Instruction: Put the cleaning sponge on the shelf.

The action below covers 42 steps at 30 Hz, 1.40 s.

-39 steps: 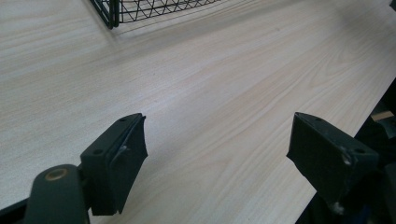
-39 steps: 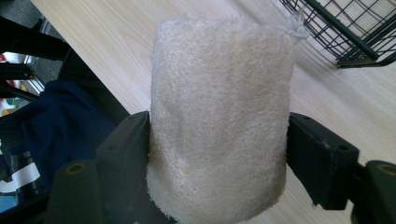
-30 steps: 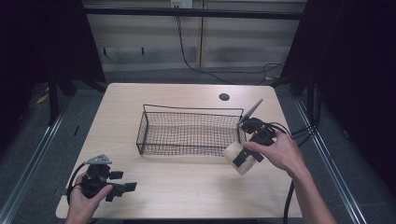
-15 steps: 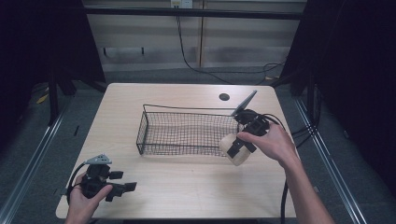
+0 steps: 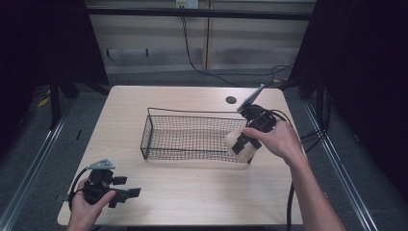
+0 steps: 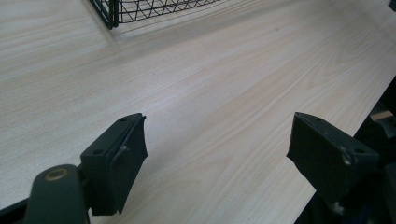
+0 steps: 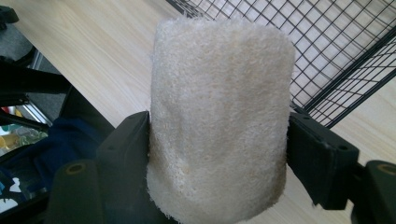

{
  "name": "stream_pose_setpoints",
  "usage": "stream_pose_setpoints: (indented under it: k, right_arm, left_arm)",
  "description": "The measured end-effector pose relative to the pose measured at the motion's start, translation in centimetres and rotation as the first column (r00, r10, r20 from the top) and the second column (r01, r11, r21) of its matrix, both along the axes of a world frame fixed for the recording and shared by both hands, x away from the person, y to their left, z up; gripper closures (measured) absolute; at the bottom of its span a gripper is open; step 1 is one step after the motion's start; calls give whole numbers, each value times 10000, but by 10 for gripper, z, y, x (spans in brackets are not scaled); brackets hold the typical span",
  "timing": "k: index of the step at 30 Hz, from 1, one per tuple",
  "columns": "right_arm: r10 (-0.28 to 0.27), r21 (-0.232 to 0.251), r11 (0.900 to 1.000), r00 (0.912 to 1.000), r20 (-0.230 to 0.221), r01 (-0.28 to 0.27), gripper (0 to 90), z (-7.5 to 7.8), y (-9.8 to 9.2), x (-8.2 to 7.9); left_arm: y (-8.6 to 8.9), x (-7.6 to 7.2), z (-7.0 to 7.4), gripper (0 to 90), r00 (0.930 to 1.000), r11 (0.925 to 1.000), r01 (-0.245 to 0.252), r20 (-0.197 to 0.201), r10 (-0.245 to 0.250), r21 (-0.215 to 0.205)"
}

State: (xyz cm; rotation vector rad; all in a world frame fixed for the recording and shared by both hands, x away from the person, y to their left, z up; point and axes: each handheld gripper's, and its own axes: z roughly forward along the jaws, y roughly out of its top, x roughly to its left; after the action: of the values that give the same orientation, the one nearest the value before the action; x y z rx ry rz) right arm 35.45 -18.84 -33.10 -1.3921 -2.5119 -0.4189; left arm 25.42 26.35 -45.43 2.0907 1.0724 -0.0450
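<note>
Right tool, still clamped on loofah, now nearer wire basket's corner; left tool spread wide, unmoved.

Left gripper jaws spread wide, nothing between them, over bare wood bench. Wire basket corner at 11 o'clock.

Pale wood tabletop, small dark round hole near its far edge, black cable trailing down the wall panel behind.
</note>
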Motion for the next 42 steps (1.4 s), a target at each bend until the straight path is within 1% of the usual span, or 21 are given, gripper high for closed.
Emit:
stream_pose_setpoints:
  k: [7, 8, 9, 10, 11, 12, 14, 16, 19, 23, 27, 29, 36, 39, 42]
  right_arm:
    - [-279, -48, 9996, 9996, 57, 279, 254, 3, -1, 4]
    - [-290, -41, 9996, 9995, 152, 291, 254, 2, -1, 5]
    - [-500, -113, 9987, 9987, 124, 501, 254, 2, -1, 7]
    - [-500, -113, 9987, 9987, 124, 501, 254, 2, -1, 7]
    - [-554, -124, 9984, 9983, 153, 555, 254, 1, -1, 8]
    - [-813, -186, 9965, 9966, 127, 815, 254, -1, -2, 11]
    - [-866, -206, 9960, 9962, 117, 868, 254, -2, -2, 12]
    - [-1025, -350, 9941, 9947, 66, 1027, 254, -6, -1, 16]
    - [-1126, -478, 9925, 9936, 49, 1127, 253, -9, 1, 18]
    - [-1451, -610, 9875, 9894, 53, 1451, 254, -13, 3, 24]
    - [-1648, -735, 9836, 9863, 17, 1645, 253, -17, 5, 28]
    - [-1791, -861, 9801, 9838, 36, 1787, 254, -19, 7, 30]
    - [-2082, -1048, 9728, 9781, -31, 2067, 254, -26, 11, 35]
    - [-2323, -1117, 9665, 9726, 12, 2310, 253, -29, 11, 37]
    - [-2437, -1167, 9632, 9699, 2, 2420, 253, -31, 12, 38]
  left_arm:
    - [0, 0, 0, 190, 10000, 10000, 20, 13, -20, 9]
    - [0, 0, 0, 190, 10000, 10000, 32, 9, -32, 15]
    - [0, 0, 0, 190, 10000, 10000, 22, 9, -22, 18]
    - [0, 0, 0, 190, 10000, 10000, 23, 7, -23, 21]
    - [0, 0, 0, 190, 10000, 10000, 26, 5, -26, 24]
    - [0, 0, 0, 190, 10000, 10000, 4, -3, -4, -6]
    - [0, 0, 0, 190, 10000, 10000, 36, -2, -36, 36]
    - [0, 0, 0, 190, 10000, 10000, 39, 3, -39, 37]
    - [0, 0, 0, 190, 10000, 10000, 30, 2, -30, 27]
    - [0, 0, 0, 190, 10000, 10000, 38, -2, -38, 27]
    - [0, 0, 0, 190, 10000, 10000, 36, -2, -36, 6]
    - [0, 0, 0, 190, 10000, 10000, 45, -2, -45, 3]
    - [0, 0, 0, 190, 10000, 10000, 3, 12, -3, -1]
    - [1, 0, 0, 190, 10000, 10000, 46, 8, -46, 14]
    - [1, 0, 0, 190, 10000, 10000, 32, 8, -32, -20]
